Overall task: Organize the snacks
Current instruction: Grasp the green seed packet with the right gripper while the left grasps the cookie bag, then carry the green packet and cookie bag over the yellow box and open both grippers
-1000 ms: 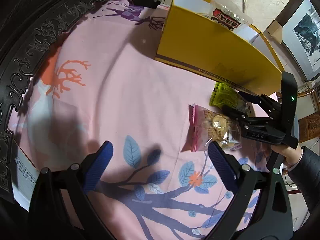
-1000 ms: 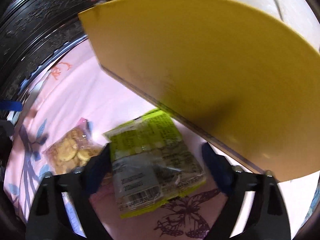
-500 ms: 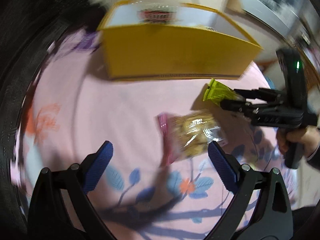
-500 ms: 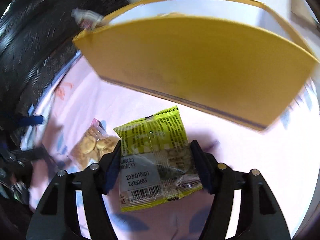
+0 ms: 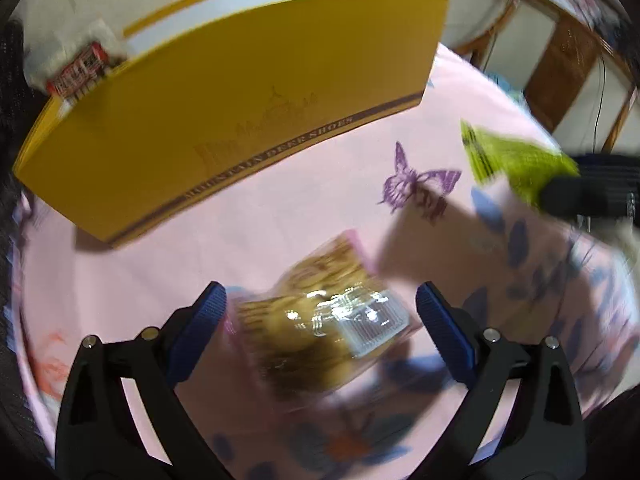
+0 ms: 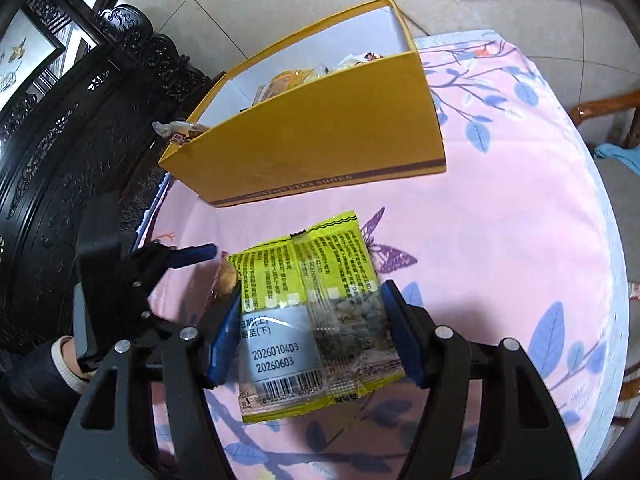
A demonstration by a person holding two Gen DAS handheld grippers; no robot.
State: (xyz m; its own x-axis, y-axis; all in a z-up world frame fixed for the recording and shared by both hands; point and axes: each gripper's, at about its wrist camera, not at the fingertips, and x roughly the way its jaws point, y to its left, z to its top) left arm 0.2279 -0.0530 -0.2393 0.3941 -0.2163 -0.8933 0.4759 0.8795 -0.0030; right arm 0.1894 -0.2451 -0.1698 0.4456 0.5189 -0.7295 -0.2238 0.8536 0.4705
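Observation:
My right gripper [image 6: 310,332] is shut on a yellow-green snack packet [image 6: 312,312] and holds it above the pink tablecloth, in front of the yellow box [image 6: 320,148]. The packet also shows at the right of the left wrist view [image 5: 516,160]. My left gripper [image 5: 320,320] is open, its blue pads on either side of a clear pink-edged biscuit packet [image 5: 316,320] lying on the cloth. The box [image 5: 240,120] holds several snacks, one red-and-white packet [image 5: 76,68] at its left end.
A dark carved wooden cabinet [image 6: 60,160] stands left of the table. The round table edge [image 6: 612,240] curves away at the right, with a wooden chair [image 6: 600,108] beyond. The left gripper shows in the right wrist view [image 6: 188,254].
My right gripper closed on the yellow-green packet and lifted it off the cloth. My left gripper moved forward and right until its open pads straddle the biscuit packet.

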